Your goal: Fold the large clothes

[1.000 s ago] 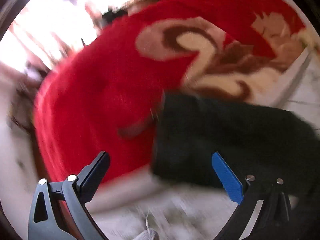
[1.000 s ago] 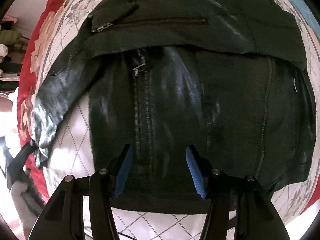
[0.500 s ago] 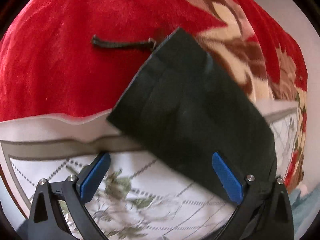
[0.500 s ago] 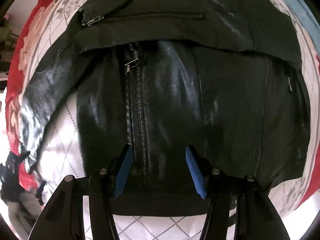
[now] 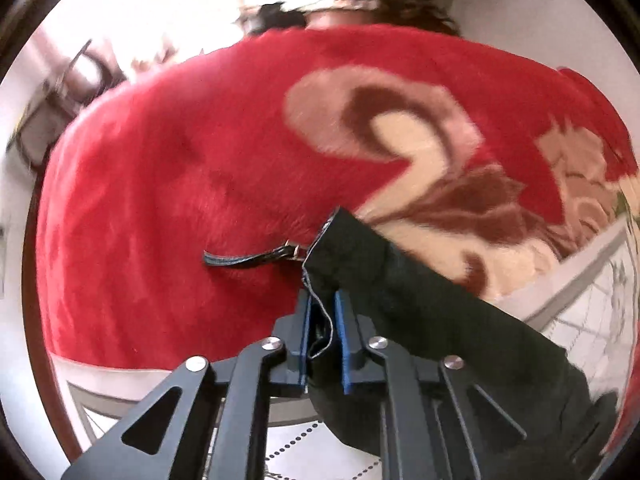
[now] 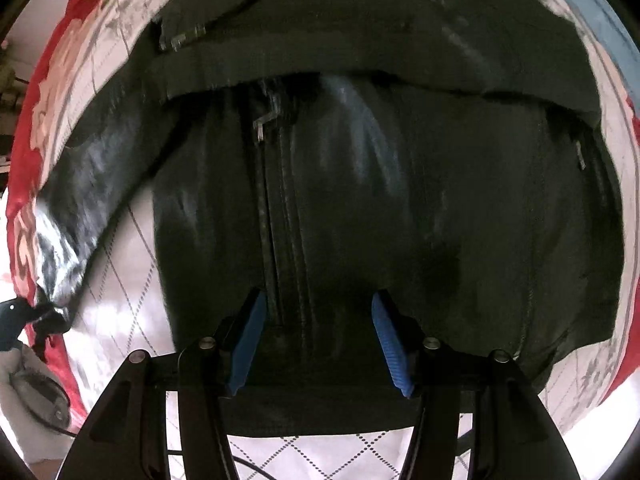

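Note:
A black leather jacket (image 6: 380,184) lies spread on the bed, zipper (image 6: 276,216) facing up, its top part folded down over the body. My right gripper (image 6: 318,320) is open, its blue pads either side of the zipper at the jacket's hem. My left gripper (image 5: 322,316) is shut on the cuff end of the jacket's black sleeve (image 5: 432,300), which runs off to the lower right. A thin black strap with a buckle (image 5: 252,258) sticks out from the cuff over the blanket. In the right wrist view the same sleeve (image 6: 76,208) stretches to the far left.
A red plush blanket (image 5: 180,168) with cream and brown swirls covers the far side of the bed. A white quilted sheet (image 6: 120,280) with a dotted diamond pattern lies under the jacket. Room clutter (image 5: 72,88) shows blurred beyond the bed's edge.
My left gripper has closed on the sleeve cuff, having been open over it before. The right gripper has stayed open over the hem, shifting slightly closer.

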`<state>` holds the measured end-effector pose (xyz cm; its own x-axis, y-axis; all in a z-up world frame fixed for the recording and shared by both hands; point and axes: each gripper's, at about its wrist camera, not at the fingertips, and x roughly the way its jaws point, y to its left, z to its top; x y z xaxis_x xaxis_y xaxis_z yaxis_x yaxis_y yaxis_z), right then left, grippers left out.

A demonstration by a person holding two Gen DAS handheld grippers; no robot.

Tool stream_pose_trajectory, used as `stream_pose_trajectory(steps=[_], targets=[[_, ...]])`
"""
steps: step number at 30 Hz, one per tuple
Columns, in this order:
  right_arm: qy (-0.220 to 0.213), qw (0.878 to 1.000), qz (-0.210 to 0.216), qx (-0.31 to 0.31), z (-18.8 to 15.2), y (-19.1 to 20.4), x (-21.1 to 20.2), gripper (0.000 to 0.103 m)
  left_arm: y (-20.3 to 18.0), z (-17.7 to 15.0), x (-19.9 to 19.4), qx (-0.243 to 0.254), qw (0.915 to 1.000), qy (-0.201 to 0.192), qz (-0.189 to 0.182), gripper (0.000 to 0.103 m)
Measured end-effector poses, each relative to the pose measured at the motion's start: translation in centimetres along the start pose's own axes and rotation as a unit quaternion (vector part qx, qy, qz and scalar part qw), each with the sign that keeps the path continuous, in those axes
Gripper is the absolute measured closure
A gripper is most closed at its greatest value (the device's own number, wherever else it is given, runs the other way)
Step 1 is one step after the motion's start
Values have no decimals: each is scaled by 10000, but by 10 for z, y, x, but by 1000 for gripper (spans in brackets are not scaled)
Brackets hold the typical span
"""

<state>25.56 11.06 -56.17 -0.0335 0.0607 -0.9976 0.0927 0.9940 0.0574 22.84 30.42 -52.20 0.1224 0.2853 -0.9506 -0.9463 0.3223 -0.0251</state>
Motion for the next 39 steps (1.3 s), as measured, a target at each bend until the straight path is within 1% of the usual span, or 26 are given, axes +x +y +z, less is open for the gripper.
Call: stream_pose_trajectory(steps=[2,4,5,7,8,10,11,12,13,14,16,18,21,24,25,27,28,29,31,32,34,35,37,39], targets=[[-147,9999,-61,-40,6,0,-9,46,-8,-1,-16,300,9994,-186,-33,96],[-262,9996,-119,-81,13,0,-17,46,-9,-10,-33,588,9976,-354,-75,97],[-303,9994,-139,-82,17,-1,-20,46,-19,-5,-43,744,9962,-443,-70,97],[-338,9994,-74,-35,24,-3,-24,46,-34,-10,-59,997,9930,-614,-134,97],[-350,9994,-58,-17,27,-5,-26,46,-31,2,-58,1082,9918,-672,-142,97],[-431,9991,-18,28,36,-7,-32,46,-45,-2,-77,1336,9871,-845,-258,98],[-463,9989,-12,39,39,-7,-35,46,-40,6,-76,1440,9850,-908,-299,98],[-492,9988,-5,58,43,-10,-37,46,-45,9,-83,1542,9829,-954,-336,98],[-536,9985,26,106,48,-14,-40,46,-54,6,-93,1664,9801,-1009,-403,98],[-564,9983,58,144,57,-16,-42,46,-59,5,-94,1765,9776,-1052,-455,98],[-620,9976,120,270,58,-23,-45,46,-75,-2,-105,1966,9723,-1150,-520,98],[-665,9967,189,420,61,-35,-49,46,-98,-13,-126,2236,9644,-1263,-635,99],[-738,9943,272,715,70,-64,-53,46,-136,-36,-154,2668,9494,-1395,-894,99],[-747,9912,345,1039,76,-101,-56,46,-183,-71,-179,3171,9292,-1494,-1171,99],[-744,9895,371,1181,77,-117,-57,46,-203,-87,-188,3359,9209,-1487,-1303,99],[-754,9867,396,1383,75,-145,-60,46,-236,-117,-201,3640,9076,-1424,-1531,99],[-776,9847,408,1507,76,-161,-62,46,-253,-134,-207,3795,8994,-1407,-1651,99],[-799,9831,417,1593,76,-173,-63,46,-269,-152,-214,3948,8907,-1389,-1772,99],[-874,9790,401,1795,76,-205,-68,46,-306,-201,-230,4343,8668,-1319,-2064,99],[-896,9775,385,1869,74,-220,-69,46,-317,-216,-236,4452,8598,-1297,-2140,99],[-923,9736,346,2060,73,-253,-70,46,-347,-265,-244,4796,8374,-1090,-2384,99],[-918,9723,322,2125,72,-266,-70,46,-354,-279,-246,4885,8315,-1027,-2439,99],[-899,9686,298,2300,69,-293,-67,46,-377,-326,-247,5205,8104,-809,-2566,99],[-852,9660,222,2433,66,-320,-64,46,-391,-363,-243,5474,7940,-635,-2565,99]])
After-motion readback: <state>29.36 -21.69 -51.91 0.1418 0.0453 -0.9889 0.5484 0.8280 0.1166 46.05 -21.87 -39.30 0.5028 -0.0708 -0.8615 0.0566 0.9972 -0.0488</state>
